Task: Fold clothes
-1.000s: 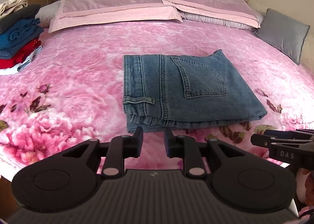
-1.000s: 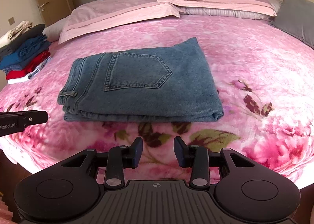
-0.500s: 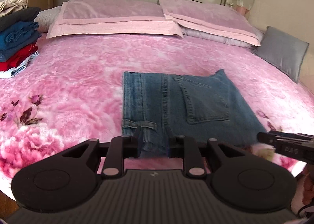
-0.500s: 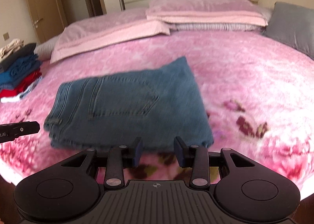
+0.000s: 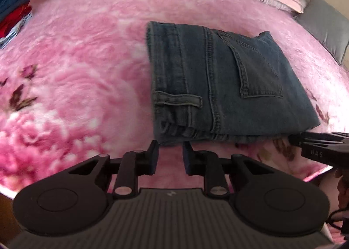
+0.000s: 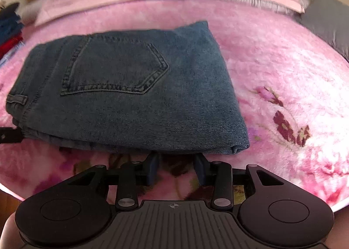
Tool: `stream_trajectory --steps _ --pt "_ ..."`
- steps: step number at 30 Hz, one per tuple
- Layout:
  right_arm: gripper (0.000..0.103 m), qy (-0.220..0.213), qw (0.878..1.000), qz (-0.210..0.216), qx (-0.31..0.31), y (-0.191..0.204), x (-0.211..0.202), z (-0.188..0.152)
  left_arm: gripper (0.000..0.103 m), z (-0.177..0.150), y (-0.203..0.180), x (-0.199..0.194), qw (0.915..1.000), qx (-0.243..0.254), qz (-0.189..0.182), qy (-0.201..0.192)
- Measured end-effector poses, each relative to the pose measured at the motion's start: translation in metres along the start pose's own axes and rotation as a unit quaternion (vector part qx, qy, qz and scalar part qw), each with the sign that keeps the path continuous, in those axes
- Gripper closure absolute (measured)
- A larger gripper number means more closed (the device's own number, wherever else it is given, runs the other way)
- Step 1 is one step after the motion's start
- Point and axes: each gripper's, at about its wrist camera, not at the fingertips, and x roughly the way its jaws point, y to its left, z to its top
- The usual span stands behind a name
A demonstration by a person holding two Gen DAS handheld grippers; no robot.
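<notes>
Though both grippers sit low at its near edge, the jeans [image 5: 226, 87] already lie folded into a compact rectangle, back pocket up, in the middle of the pink floral blanket [image 5: 82, 70]; the left gripper [image 5: 170, 154] has its fingers spread and empty just short of the waistband corner, and the right gripper [image 6: 176, 165] has its fingers spread with their tips at, perhaps under, the near folded edge. My judgement: this fits either one more fold or lifting the bundle away; either way each gripper must slide under the layers and close on all of them together. Only the left view shows the stack of folded clothes [image 5: 15, 2] at the far left sharply, and the right gripper's tip beside the jeans; only the right view shows the rounded fold at the near right corner.
</notes>
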Motion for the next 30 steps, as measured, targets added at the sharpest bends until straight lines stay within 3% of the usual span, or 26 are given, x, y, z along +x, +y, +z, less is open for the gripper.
stream_trajectory --steps 2,5,10,13,17,23,30 --pt "0.063 0.045 0.999 -0.002 0.010 0.005 -0.008 0.015 0.084 0.009 0.005 -0.025 0.9999 -0.009 -0.009 0.005" --pt "0.063 0.078 0.995 0.032 0.051 0.015 -0.042 0.035 0.084 0.033 0.017 -0.072 0.9999 0.001 -0.009 0.010" --pt "0.063 0.094 0.990 0.038 0.102 0.048 -0.121 0.066 0.084 0.075 0.044 -0.155 0.9987 0.043 -0.025 0.008" --pt "0.063 0.077 0.986 0.029 0.147 0.068 -0.166 0.080 0.084 0.095 0.058 -0.192 0.9954 0.089 -0.035 -0.002" --pt "0.063 0.061 0.980 0.020 0.191 0.078 -0.190 0.082 0.084 0.115 0.074 -0.197 0.9921 0.117 -0.045 0.007" --pt "0.063 0.055 0.966 0.006 0.251 0.078 -0.207 0.078 0.084 0.141 0.083 -0.179 0.9911 0.099 -0.085 0.025" --pt "0.063 0.062 0.958 0.007 0.280 0.068 -0.192 0.092 0.082 0.172 0.077 -0.171 0.9921 0.100 -0.075 0.008"
